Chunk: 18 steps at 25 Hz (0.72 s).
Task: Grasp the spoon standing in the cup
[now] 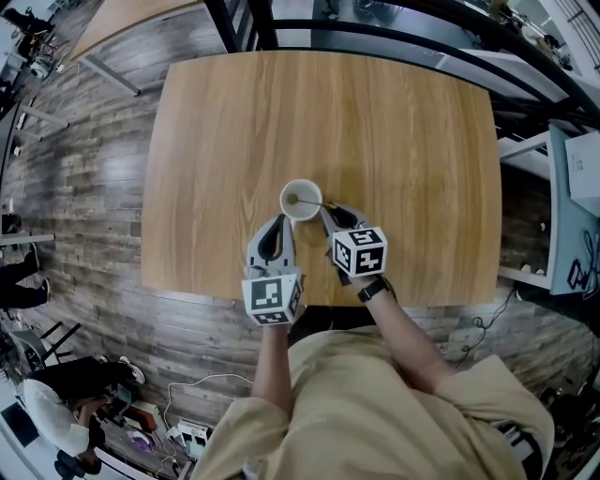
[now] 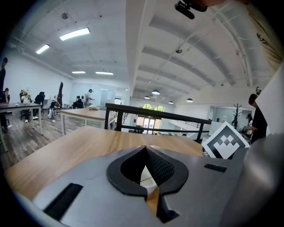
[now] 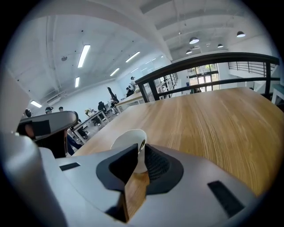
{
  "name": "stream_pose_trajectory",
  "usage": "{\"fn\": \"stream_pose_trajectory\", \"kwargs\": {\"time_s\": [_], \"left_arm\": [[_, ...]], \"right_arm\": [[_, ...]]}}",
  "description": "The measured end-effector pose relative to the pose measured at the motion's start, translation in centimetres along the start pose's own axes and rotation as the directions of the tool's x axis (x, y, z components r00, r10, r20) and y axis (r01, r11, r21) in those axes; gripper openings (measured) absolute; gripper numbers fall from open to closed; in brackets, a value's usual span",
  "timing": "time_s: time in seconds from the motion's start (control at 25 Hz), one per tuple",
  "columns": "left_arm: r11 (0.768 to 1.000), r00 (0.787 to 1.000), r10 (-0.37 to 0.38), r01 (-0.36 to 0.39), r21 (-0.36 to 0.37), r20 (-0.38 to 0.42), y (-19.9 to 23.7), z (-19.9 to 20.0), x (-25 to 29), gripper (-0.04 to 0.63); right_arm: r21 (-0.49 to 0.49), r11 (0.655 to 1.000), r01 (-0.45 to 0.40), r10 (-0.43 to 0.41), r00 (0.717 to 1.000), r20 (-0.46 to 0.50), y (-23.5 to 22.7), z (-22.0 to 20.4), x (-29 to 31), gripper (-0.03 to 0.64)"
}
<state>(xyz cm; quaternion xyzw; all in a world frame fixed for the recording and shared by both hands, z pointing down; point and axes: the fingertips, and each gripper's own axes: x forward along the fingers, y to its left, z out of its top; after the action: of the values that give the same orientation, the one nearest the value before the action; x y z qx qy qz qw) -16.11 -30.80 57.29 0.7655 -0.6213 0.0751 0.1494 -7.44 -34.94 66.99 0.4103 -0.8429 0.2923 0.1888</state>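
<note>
A white paper cup (image 1: 285, 201) stands on the wooden table (image 1: 394, 141) near its front edge. A thin spoon (image 1: 315, 202) rests in it, bowl inside, with its handle leaning over the rim to the right. My right gripper (image 1: 334, 210) is just right of the cup, its jaws closed to a narrow slit around the handle's end. The right gripper view shows the cup (image 3: 125, 138) and the dark spoon handle (image 3: 141, 145) right at the tips of that gripper (image 3: 138, 149). My left gripper (image 1: 280, 220) sits shut and empty just in front of the cup, and its own view shows the tips of this gripper (image 2: 144, 149) meeting.
The table's front edge (image 1: 309, 302) runs right under my wrists. A black railing (image 1: 394, 28) runs along the far side. A second table (image 1: 122, 23) stands at the far left and white shelving (image 1: 572, 206) at the right. Seated people (image 1: 56, 412) are on the floor side, lower left.
</note>
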Motion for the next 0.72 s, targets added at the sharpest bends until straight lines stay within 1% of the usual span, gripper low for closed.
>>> {"fn": "stream_pose_trajectory", "kwargs": {"time_s": [0.04,0.12,0.32,0.72], "left_arm": [[1.000,1.000,0.001,-0.001,0.000,-0.001,0.1,0.0,-0.1,0.005],[1.000,1.000,0.004,-0.004,0.001,-0.005,0.3,-0.2,-0.3,0.005],[1.000,1.000,0.013,-0.013,0.002,-0.014,0.8,-0.5,-0.8,0.005],[1.000,1.000,0.012,-0.013,0.019,0.007,1.2,0.1,-2.1,0.005]], "right_arm": [[0.000,1.000,0.006,-0.006,1.000,0.006,0.0,0.1,-0.1,0.037],[-0.002,1.000,0.012,-0.012,1.000,0.014,0.1,0.2,-0.1,0.023],[0.015,1.000,-0.006,0.006,1.000,0.020,0.8,0.2,-0.4,0.017],[-0.053,0.999,0.012,-0.009,0.998,0.065,2.3,1.4,-1.7,0.017]]}}
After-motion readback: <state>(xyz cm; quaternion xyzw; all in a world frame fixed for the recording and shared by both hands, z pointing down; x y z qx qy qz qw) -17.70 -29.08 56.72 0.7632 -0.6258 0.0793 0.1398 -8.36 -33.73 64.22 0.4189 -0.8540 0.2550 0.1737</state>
